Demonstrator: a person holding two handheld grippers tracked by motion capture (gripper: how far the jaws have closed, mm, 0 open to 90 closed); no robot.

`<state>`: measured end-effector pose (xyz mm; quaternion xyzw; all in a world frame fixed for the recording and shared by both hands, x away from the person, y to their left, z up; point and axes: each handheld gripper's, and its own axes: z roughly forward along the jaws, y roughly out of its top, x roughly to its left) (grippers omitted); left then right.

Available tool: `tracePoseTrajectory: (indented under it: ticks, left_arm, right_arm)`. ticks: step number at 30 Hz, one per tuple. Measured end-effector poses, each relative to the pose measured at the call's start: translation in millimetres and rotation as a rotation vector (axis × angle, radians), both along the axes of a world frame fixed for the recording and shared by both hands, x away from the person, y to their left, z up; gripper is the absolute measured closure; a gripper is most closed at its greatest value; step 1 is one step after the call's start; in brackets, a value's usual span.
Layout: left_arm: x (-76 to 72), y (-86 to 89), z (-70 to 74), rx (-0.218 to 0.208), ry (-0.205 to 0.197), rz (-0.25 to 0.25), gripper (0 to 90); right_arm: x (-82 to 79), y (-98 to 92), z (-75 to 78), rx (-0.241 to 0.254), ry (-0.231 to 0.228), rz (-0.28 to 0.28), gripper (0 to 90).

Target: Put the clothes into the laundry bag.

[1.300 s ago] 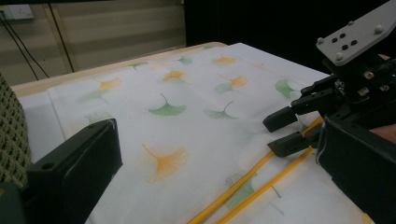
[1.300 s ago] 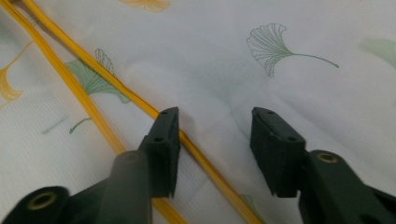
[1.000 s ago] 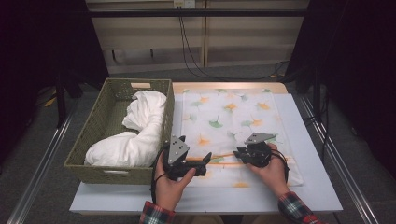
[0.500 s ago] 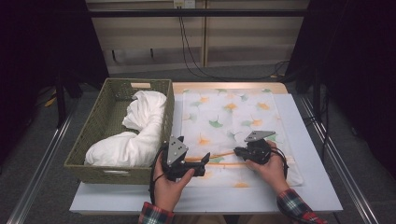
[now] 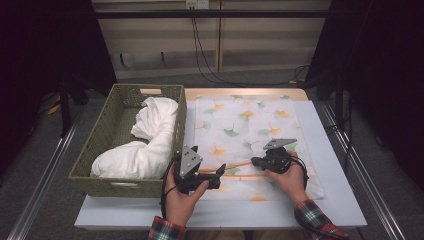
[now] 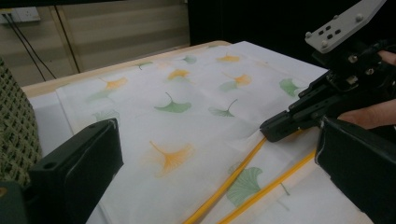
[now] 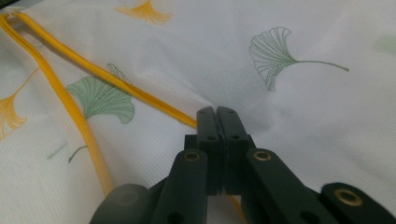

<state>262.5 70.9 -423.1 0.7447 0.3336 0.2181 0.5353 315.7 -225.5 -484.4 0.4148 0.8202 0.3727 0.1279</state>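
The thin leaf-print cloth (image 5: 250,135) lay spread on the table (image 5: 330,195) beside the basket (image 5: 107,145). The right claw (image 7: 217,116) had just been closing and pinched the cloth at its yellow-trimmed edge (image 7: 116,81); the left claw (image 6: 210,158) stood released above it. Being light and limp, it would likely sag, so the edge seemed the best hold.

Left gripper (image 6: 219,186) had its two black jaws wide apart, low over the leaf-printed cloth (image 6: 187,102), nothing between the pads. Two yellow cords (image 6: 243,168) ran across the cloth between the jaws. Farther off, right gripper (image 6: 275,128) had its tips together on one cord. Green woven basket (image 6: 14,130) at left edge
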Motion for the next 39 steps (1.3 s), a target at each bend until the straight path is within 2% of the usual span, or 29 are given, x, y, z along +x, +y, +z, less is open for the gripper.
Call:
tracePoseTrajectory:
  ticks: [1, 4, 10, 16, 18, 21, 24, 31, 39]
  left_arm:
    - [0.0, 0.0, 0.0, 0.000, 0.000, 0.000, 0.7]
    - [0.2, 0.3, 0.2, 0.001, -0.006, -0.008, 0.7]
    - [0.7, 0.7, -0.9, 0.000, 0.006, 0.007, 0.6]
    - [1.5, 0.6, -1.6, -0.007, 0.018, 0.017, 0.3]
    - [3.4, 0.0, -2.0, -0.024, 0.021, 0.004, 0.2]
    - [4.1, -0.3, -1.4, -0.014, 0.018, 0.013, 0.2]
    - [4.8, -0.2, -1.0, -0.015, 0.014, 0.004, 0.2]
    - [4.8, -0.1, -0.9, -0.024, 0.014, -0.003, 0.2]
    - [5.0, 1.1, 0.1, -0.025, 0.017, 0.005, 0.2]
  right_arm:
    - [0.0, 0.0, 0.0, 0.000, 0.000, 0.000, 89.3]
    - [1.8, -3.7, 0.6, 0.048, 0.003, -0.020, 89.3]
    - [4.6, -2.7, 6.4, 0.031, -0.019, -0.016, 89.3]
    - [8.7, -4.7, 18.4, 0.043, -0.038, -0.015, 89.4]
    - [10.0, -5.8, 24.8, 0.042, -0.053, -0.010, 89.4]
    - [11.3, -5.5, 30.7, 0.029, -0.060, -0.012, 89.4]
    - [12.6, -6.5, 35.4, 0.043, -0.059, -0.013, 89.4]
    - [16.6, -8.8, 47.0, 0.042, -0.079, -0.021, 89.4]
    - [19.9, -10.8, 57.8, 0.061, -0.090, -0.013, 89.4]
